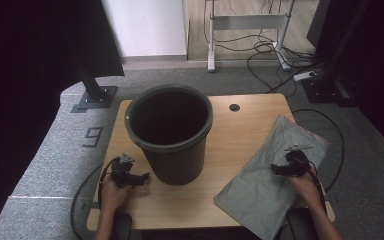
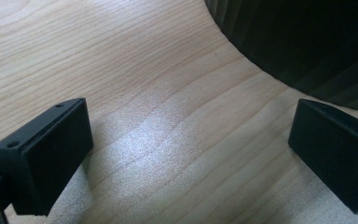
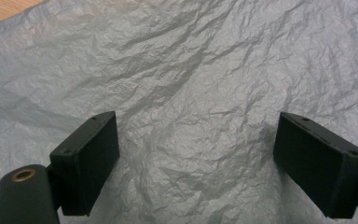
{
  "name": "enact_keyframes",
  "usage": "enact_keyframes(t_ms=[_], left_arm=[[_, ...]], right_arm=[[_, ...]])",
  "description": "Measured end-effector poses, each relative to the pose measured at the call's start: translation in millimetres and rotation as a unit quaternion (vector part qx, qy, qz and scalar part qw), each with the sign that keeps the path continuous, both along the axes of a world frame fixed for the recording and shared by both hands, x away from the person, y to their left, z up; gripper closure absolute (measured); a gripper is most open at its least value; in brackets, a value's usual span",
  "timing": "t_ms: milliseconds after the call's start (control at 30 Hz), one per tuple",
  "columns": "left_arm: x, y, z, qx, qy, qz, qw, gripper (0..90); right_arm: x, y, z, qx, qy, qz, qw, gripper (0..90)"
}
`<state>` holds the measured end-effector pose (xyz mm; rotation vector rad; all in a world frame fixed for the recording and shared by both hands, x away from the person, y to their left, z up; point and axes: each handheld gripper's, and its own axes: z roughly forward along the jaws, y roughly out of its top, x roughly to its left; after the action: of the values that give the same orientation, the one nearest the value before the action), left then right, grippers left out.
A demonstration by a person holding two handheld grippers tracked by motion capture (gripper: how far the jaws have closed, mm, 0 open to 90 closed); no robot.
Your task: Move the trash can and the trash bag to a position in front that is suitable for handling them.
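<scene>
A dark round waste bin (image 1: 170, 132) stands upright in the middle of the wooden table (image 1: 235, 140); its ribbed wall (image 2: 307, 42) fills the upper right of the left gripper view. A flat, crinkled grey plastic bag (image 1: 270, 175) lies on the table's right side, hanging over the front edge. My left gripper (image 1: 141, 178) is open just left of the bin's base, low over bare wood (image 2: 186, 140). My right gripper (image 1: 278, 170) is open directly over the grey bag (image 3: 191, 116), nothing between its jaws.
A round cable hole (image 1: 234, 107) sits in the table behind the bin. On the grey carpet beyond are a stand base (image 1: 97, 97) at the left, white desk legs (image 1: 247, 30) with cables (image 1: 275, 55), and dark equipment (image 1: 335, 75) at the right.
</scene>
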<state>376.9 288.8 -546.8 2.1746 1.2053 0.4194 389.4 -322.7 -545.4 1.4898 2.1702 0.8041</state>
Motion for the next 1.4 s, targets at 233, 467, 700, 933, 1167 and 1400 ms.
enact_keyframes(t_ms=[233,467,700,933,1167,1400], left_arm=[[1.2,0.1,8.2,0.002,-0.009,0.005,0.9999,0.0],[14.5,8.3,36.3,-0.009,-0.048,0.031,0.9983,0.0],[38.9,-2.9,63.8,0.012,-0.074,0.028,0.9968,0.0],[52.6,-22.8,69.3,0.028,-0.082,0.012,0.9961,0.0],[64.3,-59.3,68.8,0.019,-0.079,-0.019,0.9965,0.0],[75.1,-99.3,74.0,-0.003,-0.076,-0.053,0.9957,0.0]], right_arm=[[-1.9,0.3,3.0,0.006,0.005,0.026,0.9996,13.5],[-2.9,5.5,21.9,0.033,-0.014,0.041,0.9985,0.0],[4.6,19.5,48.1,0.034,-0.047,0.061,0.9965,0.0],[16.5,39.0,58.0,0.024,-0.058,0.077,0.9951,0.0],[27.8,57.5,63.0,0.017,-0.062,0.094,0.9935,0.0],[38.4,70.1,68.6,0.023,-0.067,0.101,0.9923,0.0]])
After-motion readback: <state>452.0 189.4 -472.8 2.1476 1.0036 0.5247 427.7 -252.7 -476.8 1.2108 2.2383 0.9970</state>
